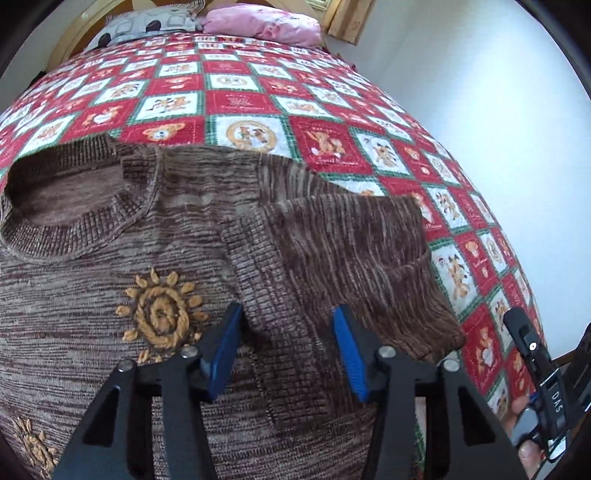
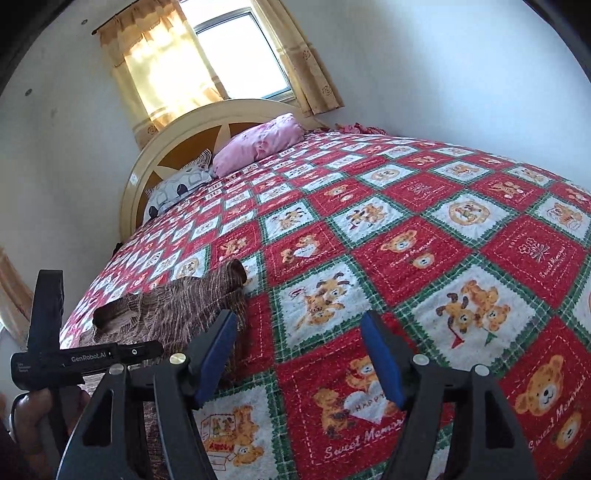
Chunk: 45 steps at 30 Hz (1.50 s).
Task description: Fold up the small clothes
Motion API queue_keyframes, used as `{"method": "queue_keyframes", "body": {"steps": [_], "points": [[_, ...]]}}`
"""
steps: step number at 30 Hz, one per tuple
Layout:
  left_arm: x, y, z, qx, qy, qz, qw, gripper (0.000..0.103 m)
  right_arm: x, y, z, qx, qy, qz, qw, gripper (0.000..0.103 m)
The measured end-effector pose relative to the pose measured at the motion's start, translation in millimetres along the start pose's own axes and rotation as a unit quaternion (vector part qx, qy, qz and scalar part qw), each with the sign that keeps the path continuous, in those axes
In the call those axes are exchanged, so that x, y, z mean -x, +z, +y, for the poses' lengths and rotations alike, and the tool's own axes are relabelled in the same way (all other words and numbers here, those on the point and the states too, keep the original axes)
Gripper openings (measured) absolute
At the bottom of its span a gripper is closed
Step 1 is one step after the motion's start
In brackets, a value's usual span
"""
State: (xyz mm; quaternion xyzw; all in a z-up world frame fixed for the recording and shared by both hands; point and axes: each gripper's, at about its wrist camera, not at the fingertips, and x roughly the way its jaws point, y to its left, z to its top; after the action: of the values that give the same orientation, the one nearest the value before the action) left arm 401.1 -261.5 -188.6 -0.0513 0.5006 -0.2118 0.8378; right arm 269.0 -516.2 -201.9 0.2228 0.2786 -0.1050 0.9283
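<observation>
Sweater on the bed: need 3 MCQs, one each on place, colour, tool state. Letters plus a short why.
1. Where does the sweater lie?
A. on the patchwork bedspread
B. on the floor
C. on the pink pillow

2. What colour are the embroidered sun motifs on the sweater?
A. blue
B. golden tan
C. white

3. How is the left tool set?
A. shut on the sleeve
B. shut on the collar
C. open, over the sweater by the folded-in sleeve

Answers:
1 A, the bedspread shows around the sweater in both views.
2 B, the spiral and its petals are tan yarn on brown knit.
3 C, the blue pads stand apart with no fabric pinched between them.
</observation>
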Motion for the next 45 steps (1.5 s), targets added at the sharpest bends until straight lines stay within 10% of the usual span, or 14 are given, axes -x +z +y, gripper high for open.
{"method": "queue_keyframes", "body": {"steps": [2, 4, 19, 45], "points": [[0, 0, -3, -0.014, 0.008, 0.000, 0.9999, 0.051, 0, 0, 0, 0.000, -0.001, 0.000, 1.000, 0.070], [0, 0, -3, -0.020, 0.015, -0.004, 0.9997, 0.007, -2, 0, 2, 0.004, -0.003, 0.002, 1.000, 0.070], [74, 25, 18, -0.040, 0.011, -0.065, 0.9970, 0.007, -5, 0, 5, 0.013, -0.010, 0.008, 1.000, 0.070], [65, -7, 122, 0.018, 0.084, -0.041, 0.9954, 0.007, -5, -1, 5, 0.015, -0.011, 0.012, 1.000, 0.071]]}}
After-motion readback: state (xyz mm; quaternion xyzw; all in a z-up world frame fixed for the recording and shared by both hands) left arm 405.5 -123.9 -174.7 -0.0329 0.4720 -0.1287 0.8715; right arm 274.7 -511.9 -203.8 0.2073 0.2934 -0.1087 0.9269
